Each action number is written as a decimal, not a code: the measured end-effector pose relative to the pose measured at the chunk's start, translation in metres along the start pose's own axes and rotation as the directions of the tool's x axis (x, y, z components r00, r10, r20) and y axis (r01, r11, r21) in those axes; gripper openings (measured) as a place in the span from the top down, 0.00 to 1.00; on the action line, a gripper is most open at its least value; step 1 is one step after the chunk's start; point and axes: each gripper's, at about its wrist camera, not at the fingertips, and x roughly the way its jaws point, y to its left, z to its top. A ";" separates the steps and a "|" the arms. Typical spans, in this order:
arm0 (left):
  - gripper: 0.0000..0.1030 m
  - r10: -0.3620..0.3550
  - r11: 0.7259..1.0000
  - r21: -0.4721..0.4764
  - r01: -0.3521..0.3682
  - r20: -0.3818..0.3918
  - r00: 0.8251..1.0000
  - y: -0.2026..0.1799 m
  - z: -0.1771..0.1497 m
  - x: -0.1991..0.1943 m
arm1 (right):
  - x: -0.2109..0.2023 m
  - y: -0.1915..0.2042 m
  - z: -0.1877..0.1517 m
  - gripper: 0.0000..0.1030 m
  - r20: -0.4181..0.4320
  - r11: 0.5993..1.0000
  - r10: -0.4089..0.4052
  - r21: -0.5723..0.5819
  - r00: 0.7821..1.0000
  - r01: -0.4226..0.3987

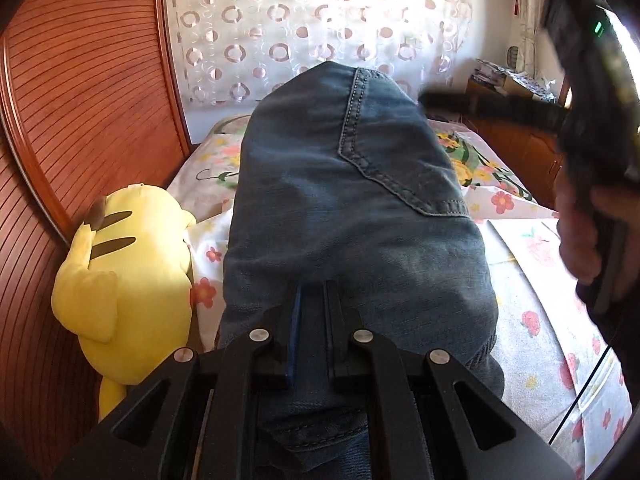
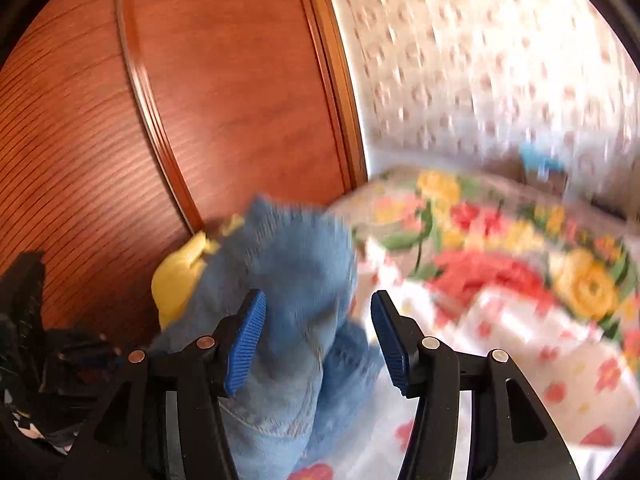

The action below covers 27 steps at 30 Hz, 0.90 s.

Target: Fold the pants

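Note:
The blue denim pants (image 1: 352, 184) lie in a thick folded stack along the bed, back pocket up. My left gripper (image 1: 314, 292) is shut on the near edge of the stack, with denim running between and under its fingers. At the right edge of the left wrist view, a hand (image 1: 576, 240) holds the other gripper's dark body above the bed. The right wrist view is blurred. There my right gripper (image 2: 318, 308) stands open with its blue pads apart. The pants (image 2: 296, 272) rise between them, and the right pad is clear of the cloth.
A yellow plush toy (image 1: 128, 280) leans against the wooden wardrobe (image 1: 80, 100) left of the pants. The bed's floral sheet (image 1: 532, 320) spreads to the right, with a folded flowered quilt (image 2: 500, 248) further back. A patterned curtain (image 1: 320, 20) hangs behind the bed.

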 end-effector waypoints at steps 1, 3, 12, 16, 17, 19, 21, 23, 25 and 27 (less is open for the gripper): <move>0.90 0.000 1.000 -0.001 0.000 0.001 1.000 0.000 0.000 0.000 | -0.002 0.009 0.007 0.51 0.013 0.999 0.048 -0.024 0.999 -0.048; 0.90 0.003 1.000 -0.004 -0.003 0.006 1.000 -0.002 -0.002 -0.001 | 0.001 0.025 0.014 0.65 0.007 0.992 0.102 -0.073 0.995 -0.101; 0.90 -0.008 1.000 -0.030 0.009 0.025 1.000 0.005 -0.018 0.003 | 0.095 -0.010 -0.011 0.93 -0.241 0.999 -0.052 -0.014 0.969 0.050; 0.90 0.019 0.999 -0.030 -0.018 0.029 0.999 0.002 -0.015 -0.003 | 0.067 0.004 -0.008 0.93 -0.177 0.998 -0.066 0.006 0.982 0.069; 0.90 0.023 0.999 -0.030 -0.022 0.032 0.999 0.002 -0.015 -0.005 | 0.055 0.009 -0.009 0.93 -0.161 0.997 -0.075 0.000 0.984 0.076; 0.86 0.016 0.999 -0.038 -0.014 0.044 0.999 -0.001 -0.015 -0.013 | 0.032 0.019 -0.022 0.93 -0.142 0.997 -0.082 -0.010 0.986 0.082; 0.80 0.008 0.999 -0.034 -0.006 0.065 0.998 -0.005 -0.015 -0.024 | 0.003 0.030 -0.031 0.92 -0.124 0.996 -0.088 -0.001 0.988 0.088; 0.77 0.007 1.000 -0.024 -0.005 0.087 0.996 -0.012 -0.015 -0.036 | -0.025 0.035 -0.049 0.92 -0.104 0.995 -0.100 0.002 0.990 0.101; 0.68 0.006 1.000 -0.014 -0.004 0.107 0.994 -0.019 -0.016 -0.046 | -0.055 0.042 -0.061 0.92 -0.084 0.994 -0.108 0.010 0.991 0.109; 0.53 0.000 1.000 -0.007 0.001 0.132 0.991 -0.027 -0.016 -0.059 | -0.087 0.051 -0.072 0.92 -0.072 0.992 -0.122 0.020 0.990 0.124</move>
